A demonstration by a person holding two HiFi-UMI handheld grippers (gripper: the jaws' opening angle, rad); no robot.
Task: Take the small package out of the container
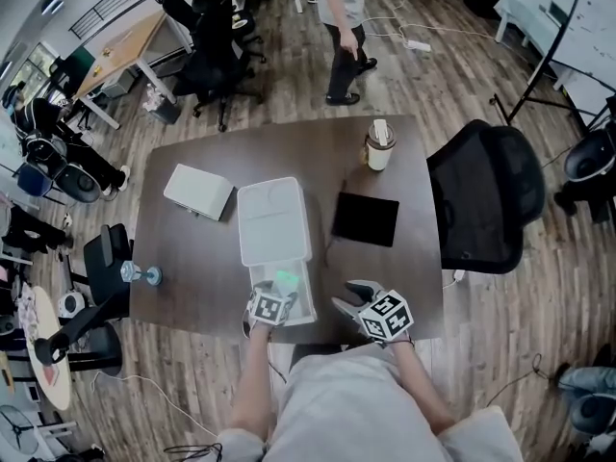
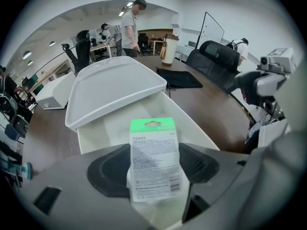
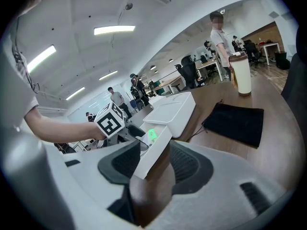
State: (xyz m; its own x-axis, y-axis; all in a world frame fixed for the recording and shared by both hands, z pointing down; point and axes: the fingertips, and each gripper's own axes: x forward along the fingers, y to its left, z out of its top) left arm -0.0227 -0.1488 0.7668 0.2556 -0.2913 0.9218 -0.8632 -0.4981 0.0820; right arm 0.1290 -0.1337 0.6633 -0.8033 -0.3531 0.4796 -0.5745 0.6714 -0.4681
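**Left jaws pinching the package over the open container; right jaws spread at its corner**

My left gripper (image 1: pixel 275 294) has its 2 jaws pressed onto the package (image 2: pixel 154 159), a flat white packet with a green top. The dark pads (image 2: pixel 109 170) grip it from both sides. It stands upright, printed face toward the camera, above the open near end of the container (image 2: pixel 191 124). I cannot tell whether its lower edge is clear of the walls.

My right gripper (image 1: pixel 348 298) has its jaws spread. In the right gripper view the container's near corner shows in the gap, close to the left pad, with bare table between it and the right pad. I cannot tell whether either pad touches the wall. From the head view this gripper sits just beside the container's right front corner.

The lid (image 1: pixel 274 221) lies across the container's far part, leaving only the near part uncovered.

On the table (image 1: pixel 192 272), a black mat (image 1: pixel 366 218) lies just right of the lid, with a cup (image 1: pixel 379 146) beyond it. A white box (image 1: pixel 199 191) sits to the lid's left, and a bottle (image 1: pixel 141 274) lies at the left edge. A black chair (image 1: pixel 486 195) stands at the right side, and 1 person (image 1: pixel 345 27) stands past the far edge.
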